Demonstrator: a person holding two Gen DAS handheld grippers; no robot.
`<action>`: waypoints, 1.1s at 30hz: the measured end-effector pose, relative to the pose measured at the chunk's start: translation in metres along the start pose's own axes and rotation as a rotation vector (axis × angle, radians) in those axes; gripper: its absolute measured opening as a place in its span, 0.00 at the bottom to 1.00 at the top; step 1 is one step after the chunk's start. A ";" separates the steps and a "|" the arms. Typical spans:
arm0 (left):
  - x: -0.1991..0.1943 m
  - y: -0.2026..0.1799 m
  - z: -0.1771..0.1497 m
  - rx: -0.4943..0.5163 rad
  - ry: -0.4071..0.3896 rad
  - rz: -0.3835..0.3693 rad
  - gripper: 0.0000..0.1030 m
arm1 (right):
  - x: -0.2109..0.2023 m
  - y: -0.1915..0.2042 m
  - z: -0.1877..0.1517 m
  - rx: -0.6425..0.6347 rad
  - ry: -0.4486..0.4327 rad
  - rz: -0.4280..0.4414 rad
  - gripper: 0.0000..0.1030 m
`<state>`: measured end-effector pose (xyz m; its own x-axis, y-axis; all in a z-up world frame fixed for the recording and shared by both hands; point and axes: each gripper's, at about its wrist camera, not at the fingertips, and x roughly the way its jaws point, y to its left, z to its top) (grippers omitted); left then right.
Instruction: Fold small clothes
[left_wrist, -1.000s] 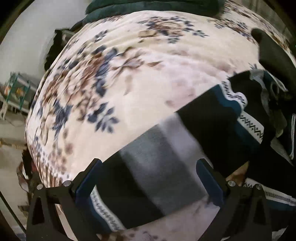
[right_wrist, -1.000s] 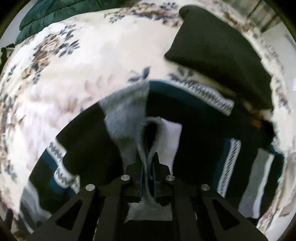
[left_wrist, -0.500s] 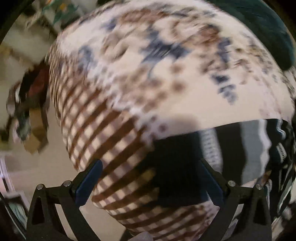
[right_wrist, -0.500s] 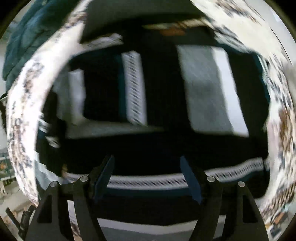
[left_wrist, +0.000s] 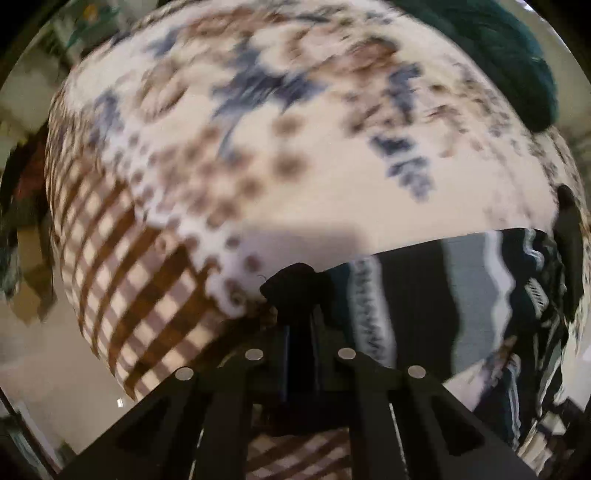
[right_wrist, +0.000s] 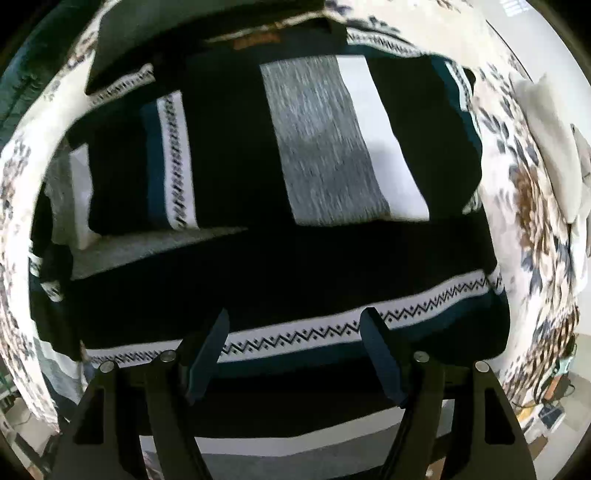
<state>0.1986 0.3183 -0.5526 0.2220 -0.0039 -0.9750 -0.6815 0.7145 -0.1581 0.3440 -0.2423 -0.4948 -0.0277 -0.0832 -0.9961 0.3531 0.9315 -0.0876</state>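
A black sweater (right_wrist: 325, 155) with grey, white, teal and zigzag stripes lies partly folded on a floral bedspread (right_wrist: 532, 192). In the left wrist view the sweater (left_wrist: 443, 302) stretches off to the right. My left gripper (left_wrist: 299, 295) is shut on a bunched black corner of the sweater near the bed's edge. My right gripper (right_wrist: 295, 332) is open and empty, hovering just above the zigzag band along the sweater's near edge.
A dark green blanket (left_wrist: 509, 66) lies at the far side of the bed. A folded black garment (right_wrist: 177, 40) sits beyond the sweater. A white pillow (right_wrist: 554, 147) lies at the right. The bed's checked edge (left_wrist: 129, 277) drops to the floor at the left.
My right gripper let go of a grey fold of the sweater, opened and moved over its near edge. My left gripper swung to the sweater's corner and shut on it.
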 end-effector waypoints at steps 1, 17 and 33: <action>-0.009 -0.005 0.002 0.012 -0.019 -0.005 0.06 | -0.002 -0.002 0.000 -0.003 -0.007 0.007 0.73; -0.087 -0.414 -0.087 0.539 -0.060 -0.572 0.07 | -0.006 -0.137 0.039 0.148 -0.057 0.111 0.73; -0.083 -0.378 -0.079 0.597 -0.309 -0.198 1.00 | -0.047 -0.250 0.101 0.187 -0.084 0.454 0.73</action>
<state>0.3824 -0.0063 -0.4242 0.5511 -0.0373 -0.8336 -0.1283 0.9833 -0.1288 0.3515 -0.5072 -0.4260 0.2398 0.2807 -0.9294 0.4738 0.8017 0.3644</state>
